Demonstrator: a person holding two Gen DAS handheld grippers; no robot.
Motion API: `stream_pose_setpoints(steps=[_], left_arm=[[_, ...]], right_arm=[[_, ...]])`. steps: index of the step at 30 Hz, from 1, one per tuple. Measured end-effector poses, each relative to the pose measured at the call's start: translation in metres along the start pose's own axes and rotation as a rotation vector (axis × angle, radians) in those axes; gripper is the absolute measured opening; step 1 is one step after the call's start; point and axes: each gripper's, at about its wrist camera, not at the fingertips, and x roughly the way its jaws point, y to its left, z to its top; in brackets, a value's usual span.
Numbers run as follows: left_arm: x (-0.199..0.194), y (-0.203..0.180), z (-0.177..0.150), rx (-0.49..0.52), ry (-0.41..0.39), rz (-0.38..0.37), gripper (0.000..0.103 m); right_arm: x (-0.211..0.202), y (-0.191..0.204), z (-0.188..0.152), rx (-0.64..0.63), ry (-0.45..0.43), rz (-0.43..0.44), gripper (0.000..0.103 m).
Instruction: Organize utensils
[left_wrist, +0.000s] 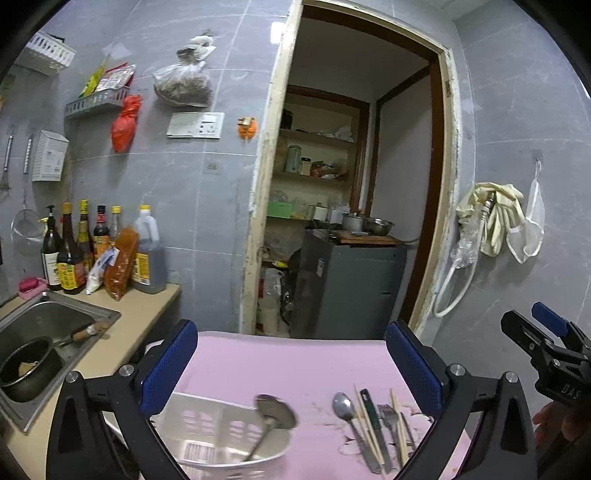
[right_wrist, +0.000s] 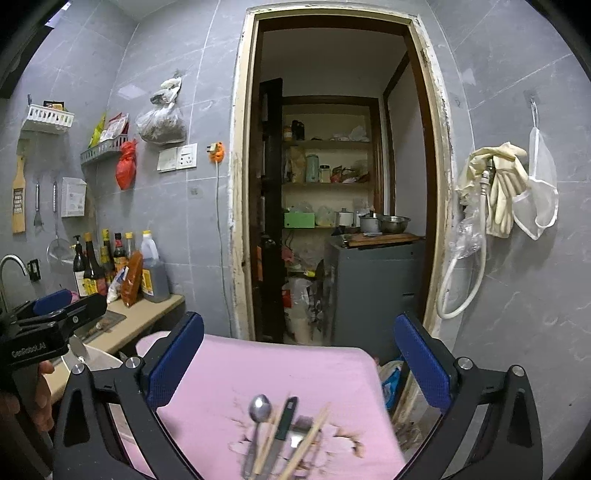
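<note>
On the pink table top (left_wrist: 277, 365) stands a white slotted basket (left_wrist: 221, 443) with a metal ladle (left_wrist: 275, 413) leaning in it. To its right lies a row of utensils: a spoon (left_wrist: 343, 410), a dark-handled knife (left_wrist: 371, 417), a fork (left_wrist: 388, 417) and chopsticks (left_wrist: 397, 421). My left gripper (left_wrist: 291, 369) hangs open above the basket and the row, nothing between its blue pads. My right gripper (right_wrist: 299, 369) is open too, above the same spoon (right_wrist: 259, 408), knife (right_wrist: 286, 419) and chopsticks (right_wrist: 310, 432). Each gripper shows at the edge of the other's view.
A counter to the left has a steel sink (left_wrist: 48, 321) with a dark pot (left_wrist: 27, 369) in it and several sauce bottles (left_wrist: 96, 251). Beyond the table's far edge an open doorway (left_wrist: 354, 177) leads to a pantry with a grey cabinet (left_wrist: 347, 288). Gloves and a hose (left_wrist: 491, 218) hang on the right wall.
</note>
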Motion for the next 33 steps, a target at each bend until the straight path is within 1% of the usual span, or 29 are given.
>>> stream_pose_setpoints(steps=[8, 11, 17, 22, 26, 27, 31, 33], left_arm=[[0.018, -0.038, -0.017, 0.031, 0.021, -0.009, 0.103], [0.026, -0.049, -0.023, 0.040, 0.021, 0.000, 0.103], [0.050, -0.070, -0.040, 0.056, 0.042, 0.016, 0.103], [0.074, -0.086, -0.054, 0.087, 0.098, 0.017, 0.103], [0.094, -0.093, -0.063, 0.101, 0.141, 0.017, 0.103], [0.100, -0.095, -0.065, 0.104, 0.153, 0.022, 0.103], [0.120, -0.100, -0.076, 0.114, 0.190, 0.025, 0.103], [0.130, -0.102, -0.083, 0.118, 0.205, 0.028, 0.103]], right_arm=[[0.014, -0.036, -0.015, -0.003, 0.044, -0.003, 0.102], [0.022, -0.050, -0.024, 0.000, 0.057, -0.006, 0.102], [0.046, -0.071, -0.046, 0.014, 0.117, -0.006, 0.102], [0.069, -0.086, -0.065, 0.045, 0.178, 0.010, 0.102], [0.094, -0.097, -0.082, 0.077, 0.252, 0.033, 0.101], [0.101, -0.100, -0.087, 0.091, 0.270, 0.047, 0.100], [0.124, -0.105, -0.107, 0.137, 0.336, 0.078, 0.083], [0.135, -0.104, -0.117, 0.153, 0.366, 0.090, 0.078]])
